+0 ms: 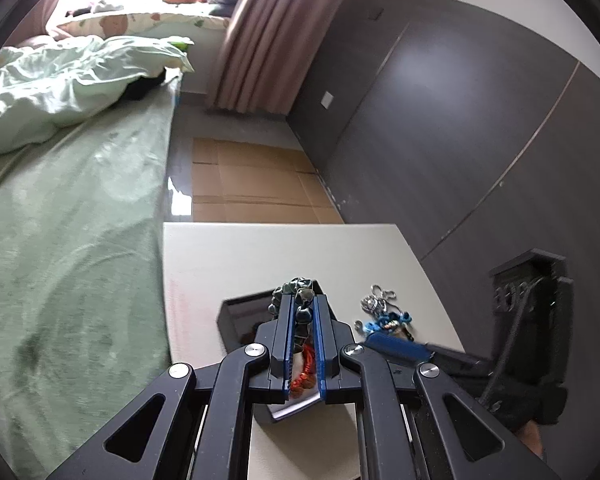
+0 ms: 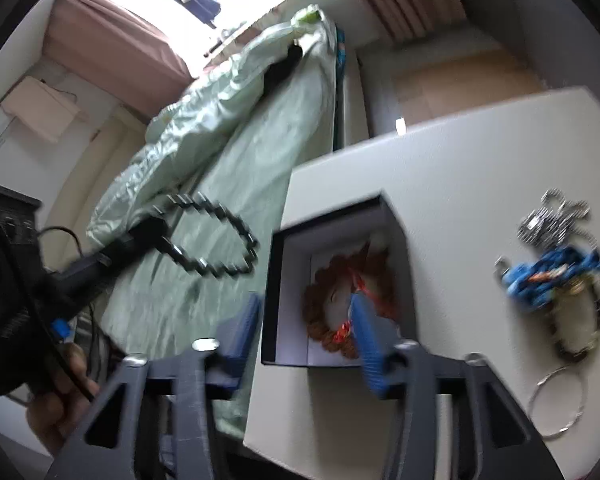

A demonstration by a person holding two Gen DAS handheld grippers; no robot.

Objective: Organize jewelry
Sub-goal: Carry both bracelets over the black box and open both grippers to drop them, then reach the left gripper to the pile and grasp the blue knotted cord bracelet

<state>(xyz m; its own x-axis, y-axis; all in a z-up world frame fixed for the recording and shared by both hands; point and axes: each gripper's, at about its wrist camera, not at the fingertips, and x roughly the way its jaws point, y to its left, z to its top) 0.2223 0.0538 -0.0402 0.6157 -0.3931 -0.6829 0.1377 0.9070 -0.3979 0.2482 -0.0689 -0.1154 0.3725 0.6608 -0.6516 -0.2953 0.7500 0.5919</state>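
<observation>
A black open box point(image 2: 400, 248) stands on the white table point(image 2: 480, 160), and a red-brown bead bracelet point(image 2: 324, 280) lies inside it. My right gripper point(image 2: 303, 300) is open just above the box. One blue finger is over the bracelet and the other is outside the box's left wall. It holds nothing. My left gripper point(image 1: 304, 302) is shut on a dark bead bracelet point(image 1: 300, 286), held in the air over the box point(image 1: 236, 312). In the right wrist view that dark bracelet point(image 2: 216, 236) hangs as a loop left of the box.
A loose jewelry pile lies right of the box: silver chain point(image 2: 552, 220), blue cord point(image 2: 552, 272), another bracelet point(image 2: 576, 320), silver ring point(image 2: 560, 404). A bed with green bedding point(image 1: 80, 220) borders the table's left edge. Cardboard point(image 1: 252, 184) covers the floor beyond, beside dark wall panels point(image 1: 440, 120).
</observation>
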